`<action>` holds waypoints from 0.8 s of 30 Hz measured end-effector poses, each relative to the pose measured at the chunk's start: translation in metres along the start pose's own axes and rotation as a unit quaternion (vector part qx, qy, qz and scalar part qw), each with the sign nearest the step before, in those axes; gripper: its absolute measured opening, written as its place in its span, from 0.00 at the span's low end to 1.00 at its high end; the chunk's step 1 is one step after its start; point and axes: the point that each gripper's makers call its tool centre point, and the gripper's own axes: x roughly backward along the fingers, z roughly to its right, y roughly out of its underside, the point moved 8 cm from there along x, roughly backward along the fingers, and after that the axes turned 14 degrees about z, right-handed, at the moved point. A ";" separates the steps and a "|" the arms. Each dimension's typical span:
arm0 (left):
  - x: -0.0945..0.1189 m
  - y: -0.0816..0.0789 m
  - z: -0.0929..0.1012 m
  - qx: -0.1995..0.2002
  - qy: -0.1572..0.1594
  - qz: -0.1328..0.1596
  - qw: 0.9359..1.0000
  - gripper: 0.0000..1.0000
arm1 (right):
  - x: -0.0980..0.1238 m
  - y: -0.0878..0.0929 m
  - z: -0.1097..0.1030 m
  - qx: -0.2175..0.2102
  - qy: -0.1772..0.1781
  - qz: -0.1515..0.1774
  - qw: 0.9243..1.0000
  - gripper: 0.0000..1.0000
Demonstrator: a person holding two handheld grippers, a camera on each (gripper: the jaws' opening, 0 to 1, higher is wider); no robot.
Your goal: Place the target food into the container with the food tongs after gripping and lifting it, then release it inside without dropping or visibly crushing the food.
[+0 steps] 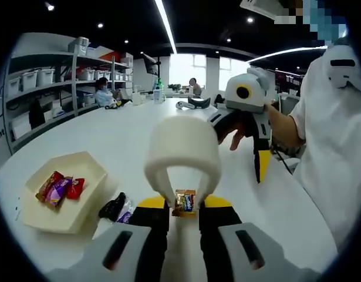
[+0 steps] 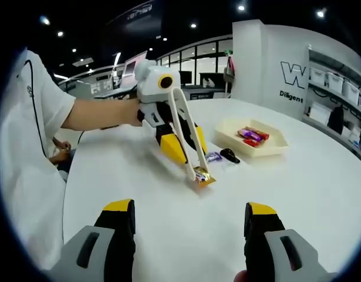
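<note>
Far left on the white surface [image 1: 110, 147] sat the cream hexagonal container [image 1: 89, 202], already holding a few red and purple wrapped sweets [image 1: 60, 188]. Just beside its near corner lay two loose pieces, a dark one [image 1: 111, 207] and a purple-wrapped one [image 1: 125, 215], touching each other, untouched by any tool.

Moving right, the left gripper [image 1: 184, 205] had its yellow-tipped fingers pressed against the two arms of the white food tongs [image 1: 181, 154], squeezing them inward. The tong tips were closed on the target, a small orange-wrapped candy [image 1: 185, 202]. In the right gripper view the same candy [image 2: 202, 175] sat at the tong tips [image 2: 195, 170], right down at the surface; whether it had cleared the surface, I could not tell.

That candy looked light, its foil wrapper crinkly and slick, so it would likely slip sooner than crush. A hold across the flat body, not the loose wrapper ends, seemed safest, with only modest squeeze.

Further right, the right gripper [image 2: 189, 226] hung above bare surface, fingers well apart and holding nothing; in the left gripper view it [image 1: 250, 126] hovered well above the surface, beside the person's white shirt [image 1: 336, 147]. The container stood well apart from the candy, so a carry leftward lay ahead.
</note>
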 end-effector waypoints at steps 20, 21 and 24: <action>0.033 -0.025 -0.026 -0.016 -0.041 0.017 0.999 0.18 | 0.000 0.000 0.000 0.001 -0.001 0.000 1.000 0.74; 0.034 -0.026 -0.027 -0.016 -0.042 0.018 0.999 0.18 | 0.000 0.000 0.000 0.001 -0.001 0.000 1.000 0.74; 0.037 -0.029 -0.032 -0.019 -0.048 0.021 0.998 0.18 | 0.000 -0.001 0.000 0.002 0.000 0.000 1.000 0.74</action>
